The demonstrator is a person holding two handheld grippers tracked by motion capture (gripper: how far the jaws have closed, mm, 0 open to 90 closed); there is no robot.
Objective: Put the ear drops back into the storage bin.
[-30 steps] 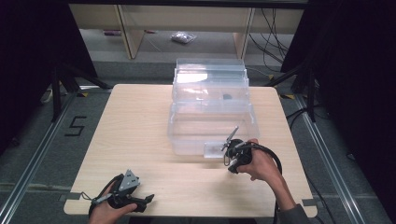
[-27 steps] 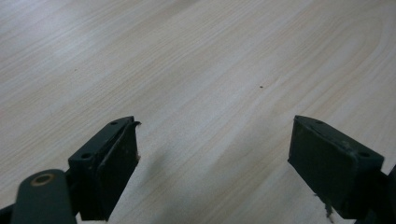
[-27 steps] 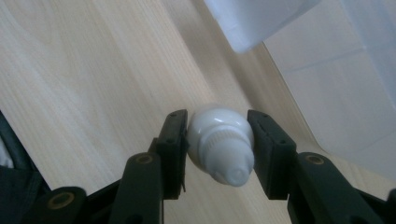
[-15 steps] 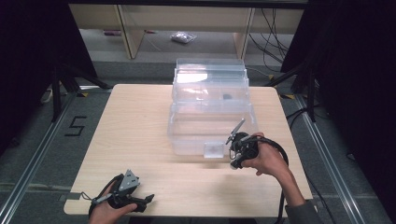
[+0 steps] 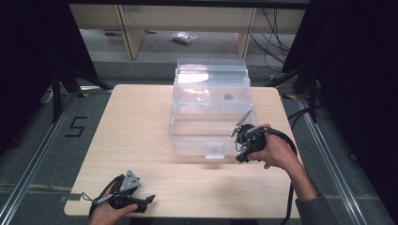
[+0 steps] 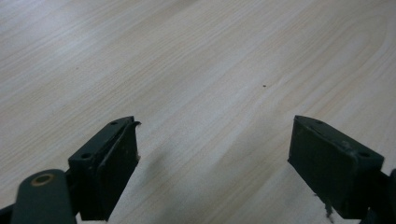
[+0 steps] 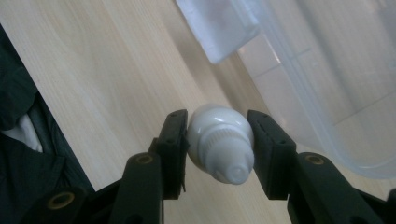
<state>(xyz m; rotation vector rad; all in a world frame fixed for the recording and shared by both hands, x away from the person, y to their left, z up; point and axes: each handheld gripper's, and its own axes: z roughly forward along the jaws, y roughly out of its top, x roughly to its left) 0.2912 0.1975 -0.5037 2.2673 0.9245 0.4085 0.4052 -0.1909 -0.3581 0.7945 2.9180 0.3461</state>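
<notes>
My right gripper (image 5: pixel 243 143) is shut on a white tube (image 7: pixel 219 144), its ribbed cap pointing back at the camera in the right gripper view. In the high view the tube's flat end (image 5: pixel 244 121) slants up over the front right corner of a clear plastic bin (image 5: pixel 187 136). The bin stands in the middle of the table with its lid (image 5: pixel 211 70) tipped open at the back. My left gripper (image 5: pixel 136 200) rests low at the table's front left. Its jaws stand wide apart over bare wood (image 6: pixel 215 126), with nothing between them.
A small dark item (image 5: pixel 228 97) lies inside the bin's far part. The bin's front latch (image 5: pixel 215 150) faces me and shows close above the held tube as a latch (image 7: pixel 224 28) in the right gripper view. The wooden table (image 5: pixel 136 122) ends close behind my left hand.
My right gripper has carried the tube a little farther from me and to the right, closer to the bin's front right corner. The left gripper has stayed put.
</notes>
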